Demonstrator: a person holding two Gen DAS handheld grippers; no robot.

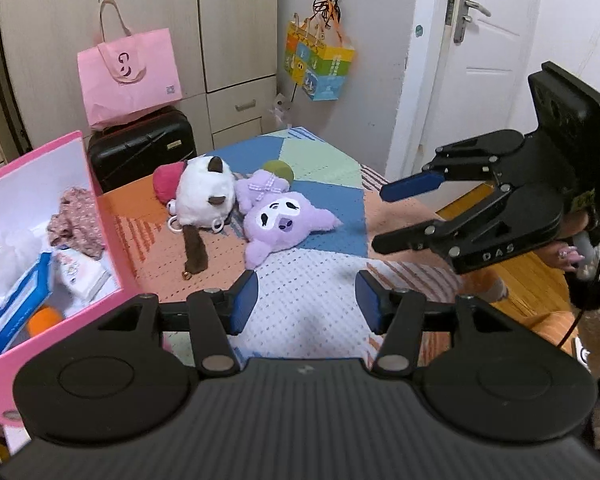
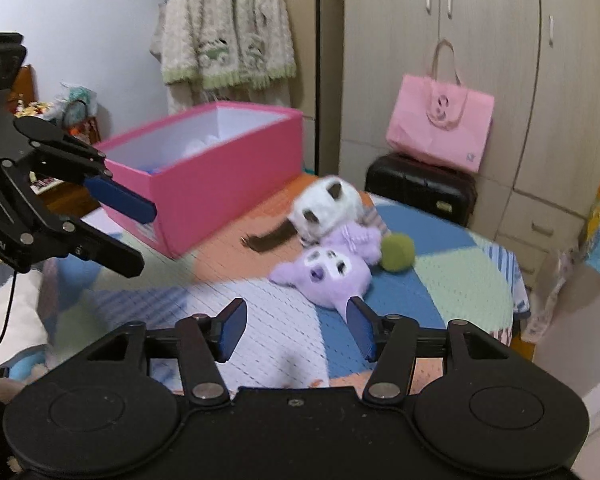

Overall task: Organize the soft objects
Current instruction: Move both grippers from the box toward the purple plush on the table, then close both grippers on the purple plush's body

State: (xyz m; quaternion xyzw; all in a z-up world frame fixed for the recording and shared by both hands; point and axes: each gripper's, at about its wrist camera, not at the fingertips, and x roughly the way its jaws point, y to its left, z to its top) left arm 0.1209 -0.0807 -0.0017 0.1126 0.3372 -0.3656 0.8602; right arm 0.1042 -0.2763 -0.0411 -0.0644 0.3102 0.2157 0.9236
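Note:
A purple plush [image 1: 283, 221] lies face up on the patchwork bed cover [image 1: 312, 280], touching a white plush cat [image 1: 206, 196] with a brown tail. A red plush [image 1: 165, 182] and a green ball [image 1: 279, 169] lie behind them. In the right wrist view the purple plush [image 2: 332, 270], the cat [image 2: 328, 208] and the ball [image 2: 397, 252] show too. My left gripper [image 1: 306, 300] is open and empty, short of the toys. My right gripper [image 2: 296, 330] is open and empty, its right finger close to the purple plush. It shows at the right in the left wrist view [image 1: 388, 220].
An open pink box [image 1: 100, 216] with a floral cloth [image 1: 78, 222], a blue-framed item and an orange thing stands on the bed's left; it also shows in the right wrist view [image 2: 220, 184]. A black suitcase [image 1: 140, 152] with a pink bag [image 1: 130, 76] stands behind. Door on the right.

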